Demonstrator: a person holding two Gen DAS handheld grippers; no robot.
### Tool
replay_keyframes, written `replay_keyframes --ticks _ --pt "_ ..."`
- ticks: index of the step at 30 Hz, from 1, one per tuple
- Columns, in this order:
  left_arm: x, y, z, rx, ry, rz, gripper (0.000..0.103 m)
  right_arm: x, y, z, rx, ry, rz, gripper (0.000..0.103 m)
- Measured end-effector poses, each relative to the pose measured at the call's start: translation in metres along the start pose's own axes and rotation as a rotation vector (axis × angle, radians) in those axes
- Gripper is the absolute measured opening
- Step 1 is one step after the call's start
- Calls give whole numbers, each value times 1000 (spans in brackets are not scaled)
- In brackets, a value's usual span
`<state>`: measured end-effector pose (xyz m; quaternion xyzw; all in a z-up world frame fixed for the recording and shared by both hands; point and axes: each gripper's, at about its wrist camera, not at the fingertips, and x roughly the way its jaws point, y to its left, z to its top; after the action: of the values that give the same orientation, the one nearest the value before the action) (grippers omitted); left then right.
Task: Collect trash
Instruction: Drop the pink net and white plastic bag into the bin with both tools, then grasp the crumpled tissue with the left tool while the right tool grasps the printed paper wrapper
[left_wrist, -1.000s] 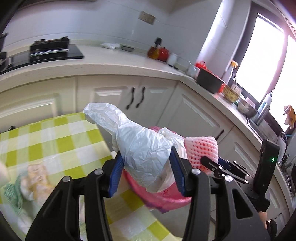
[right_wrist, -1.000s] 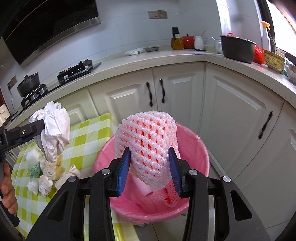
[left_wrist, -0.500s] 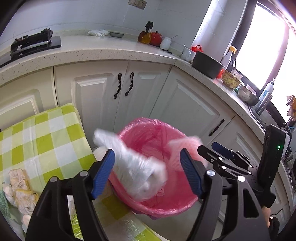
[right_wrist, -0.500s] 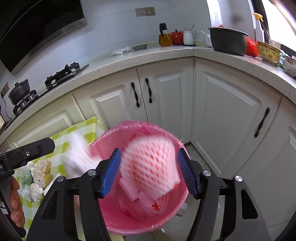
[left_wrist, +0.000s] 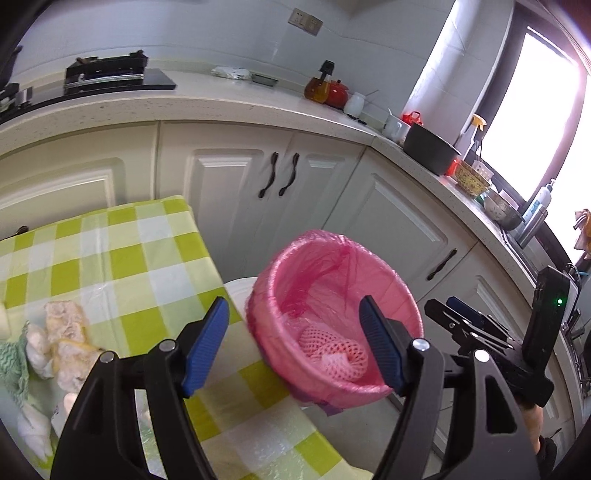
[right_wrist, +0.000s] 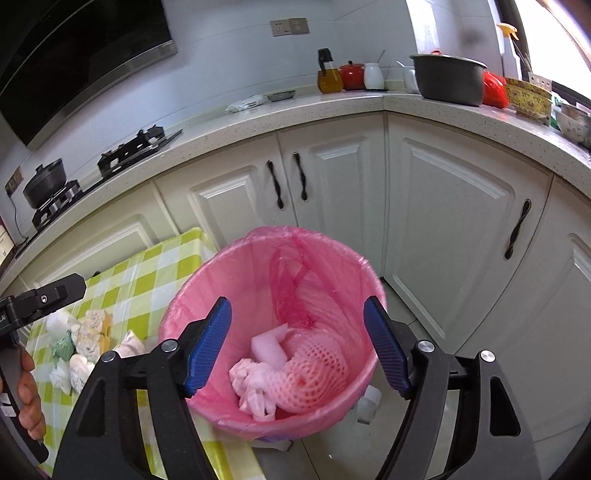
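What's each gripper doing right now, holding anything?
Left gripper: open, empty, above the pink bin.
Right gripper: fingers opening, nothing between them; foam net lies in the bin.

- Lined trash bin (right_wrist: 273, 332) on floor, just right of table (left_wrist: 122, 258) edge, w/ cabinets (right_wrist: 340, 184) behind.
- In bin: foam fruit net (right_wrist: 314, 373), crumpled plastic bag (right_wrist: 255, 391) at its left, foam piece (right_wrist: 266, 343) behind the bag.
- Crumpled tissues (left_wrist: 62, 343) heaped on table, near left.
- Far counter: gas stove (left_wrist: 107, 72) at left, oil bottle (right_wrist: 330, 75) & jars mid, pot (right_wrist: 448, 79) right.
- Both grippers above bin's near rim, left gripper (left_wrist: 293, 343) & right gripper (right_wrist: 297, 345).
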<state>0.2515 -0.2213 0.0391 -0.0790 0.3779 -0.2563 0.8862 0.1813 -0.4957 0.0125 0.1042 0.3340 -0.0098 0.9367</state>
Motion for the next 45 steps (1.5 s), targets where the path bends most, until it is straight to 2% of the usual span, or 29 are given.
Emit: replay_keyframes --ticks 11,21,26,30,36,41,45 --pt "-70 54 -37 -36 -67 108 70 -21 61 -26 -64 -6 60 81" --pt "-143 169 -89 -223 -109 255 70 -17 125 -57 -117 52 151 84" --pt "-163 209 -111 -288 -105 291 70 -11 170 -75 -192 87 197 85" --pt "-166 229 -129 -332 -84 291 70 -5 206 -89 -254 114 239 85" --pt "-152 234 -143 -345 -33 252 70 6 249 -106 -324 154 284 85" --pt "-137 235 -146 -357 2 213 70 9 255 -109 -332 166 287 85" --pt "-120 237 -144 -354 33 214 70 12 252 -108 -328 175 281 85"
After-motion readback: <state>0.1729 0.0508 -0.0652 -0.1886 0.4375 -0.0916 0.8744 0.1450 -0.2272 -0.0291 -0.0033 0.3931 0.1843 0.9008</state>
